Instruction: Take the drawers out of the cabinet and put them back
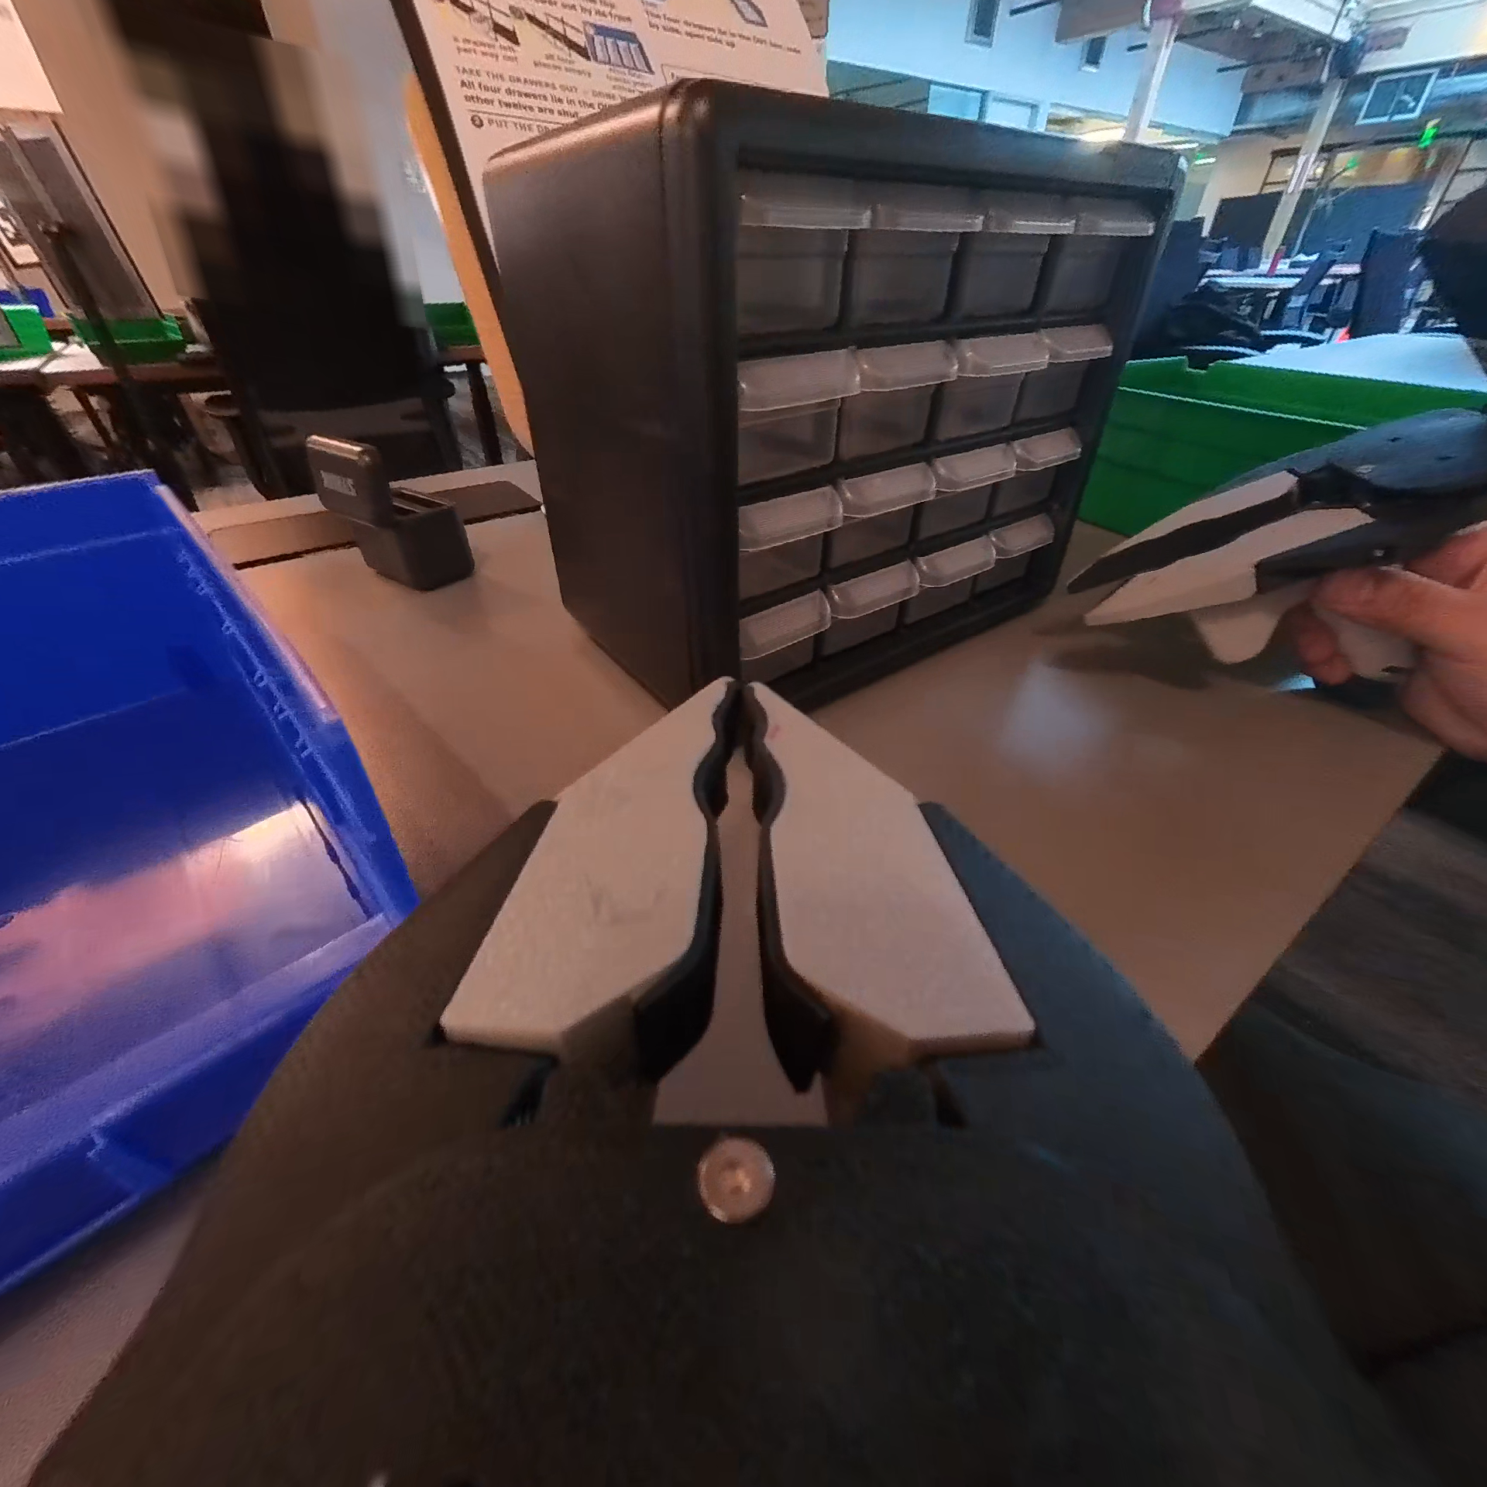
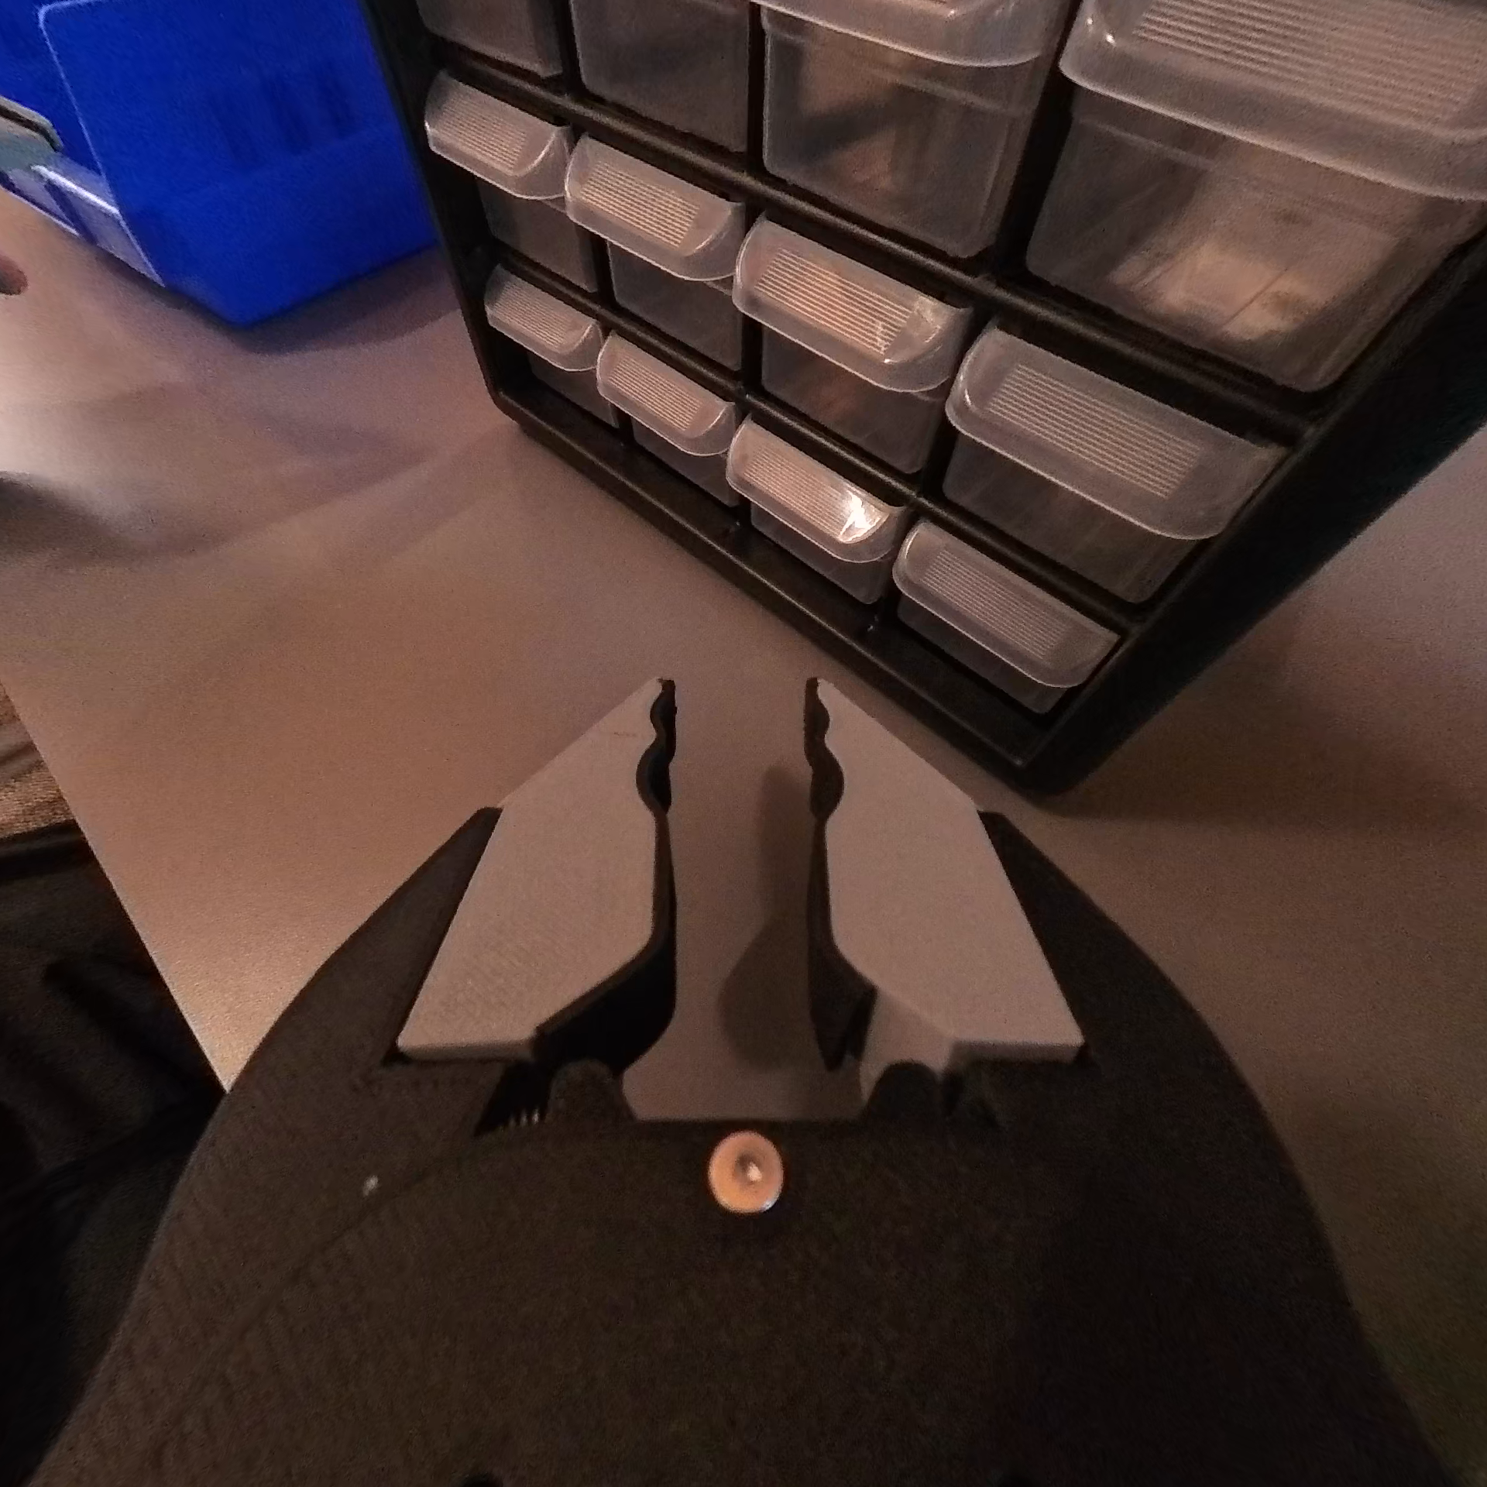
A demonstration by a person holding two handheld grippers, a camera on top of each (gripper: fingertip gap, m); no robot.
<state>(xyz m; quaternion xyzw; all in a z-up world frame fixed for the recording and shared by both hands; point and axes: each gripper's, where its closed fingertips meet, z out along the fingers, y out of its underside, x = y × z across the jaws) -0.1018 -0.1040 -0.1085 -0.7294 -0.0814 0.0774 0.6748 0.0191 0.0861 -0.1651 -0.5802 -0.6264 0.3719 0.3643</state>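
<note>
My left gripper (image 1: pixel 742 694) and right gripper (image 2: pixel 740 690) match: pale grey fingers, wavy black pads, black bodies, one silver screw each.

A big open workshop or lab hall: rows of work benches (image 1: pixel 96 362) with green plastic bins (image 1: pixel 1255 426) run back under high windows, a printed instruction sheet (image 1: pixel 611 56) is posted, and a blue plastic bin (image 1: pixel 161 724) sits on the pale grey desk (image 1: pixel 1126 788).

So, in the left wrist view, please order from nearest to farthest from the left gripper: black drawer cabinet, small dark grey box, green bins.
From the left gripper:
1. Black drawer cabinet, just ahead, slightly right.
2. Small dark grey box, farther back on the left.
3. Green bins, beyond the table, far right.
</note>
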